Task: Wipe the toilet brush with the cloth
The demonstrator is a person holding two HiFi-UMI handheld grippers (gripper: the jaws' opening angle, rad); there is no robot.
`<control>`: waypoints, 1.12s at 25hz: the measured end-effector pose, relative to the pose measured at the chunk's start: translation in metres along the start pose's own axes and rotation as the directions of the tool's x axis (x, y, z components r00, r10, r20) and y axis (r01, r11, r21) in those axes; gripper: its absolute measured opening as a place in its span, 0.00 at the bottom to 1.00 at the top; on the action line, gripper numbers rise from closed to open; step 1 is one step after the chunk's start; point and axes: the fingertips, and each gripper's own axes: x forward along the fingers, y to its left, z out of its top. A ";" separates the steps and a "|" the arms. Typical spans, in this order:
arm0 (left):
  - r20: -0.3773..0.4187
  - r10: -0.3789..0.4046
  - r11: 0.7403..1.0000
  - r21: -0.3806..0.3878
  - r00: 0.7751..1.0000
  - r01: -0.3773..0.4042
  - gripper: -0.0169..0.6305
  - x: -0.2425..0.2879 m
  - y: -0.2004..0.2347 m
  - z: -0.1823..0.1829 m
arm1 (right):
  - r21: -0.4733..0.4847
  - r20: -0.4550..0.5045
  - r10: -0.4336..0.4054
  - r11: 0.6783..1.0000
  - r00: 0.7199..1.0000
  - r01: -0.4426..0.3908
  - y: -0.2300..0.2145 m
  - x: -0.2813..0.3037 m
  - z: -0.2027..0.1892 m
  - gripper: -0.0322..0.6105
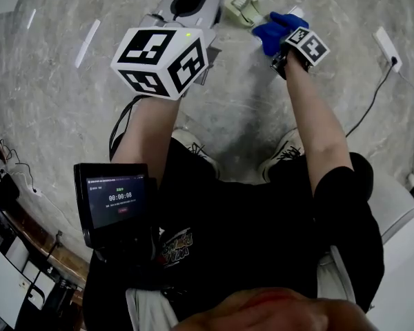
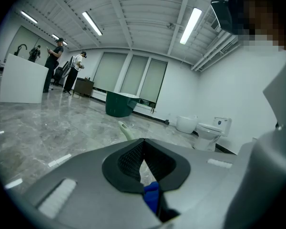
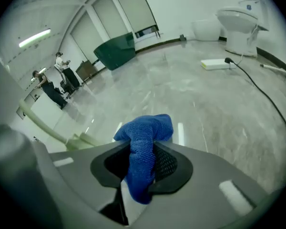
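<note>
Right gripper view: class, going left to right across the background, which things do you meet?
Two standing people → dark green bin → white ceramic toilet.

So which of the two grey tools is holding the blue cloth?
The right tool: the fuzzy blue cloth is pinched between its black pads. The left tool has its jaws tip to tip, no cloth clamped.

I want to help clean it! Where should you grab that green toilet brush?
Probably grip the toilet brush by its long thin handle, coming across it from the side: that slim bar fits between jaws and leaves the rest free for the blue cloth.
</note>
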 end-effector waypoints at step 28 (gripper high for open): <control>0.000 0.000 0.999 0.054 1.000 0.000 0.03 -0.005 -0.003 0.002 | -0.782 -0.236 0.492 0.416 0.838 -0.464 0.122 -0.125 0.057 0.22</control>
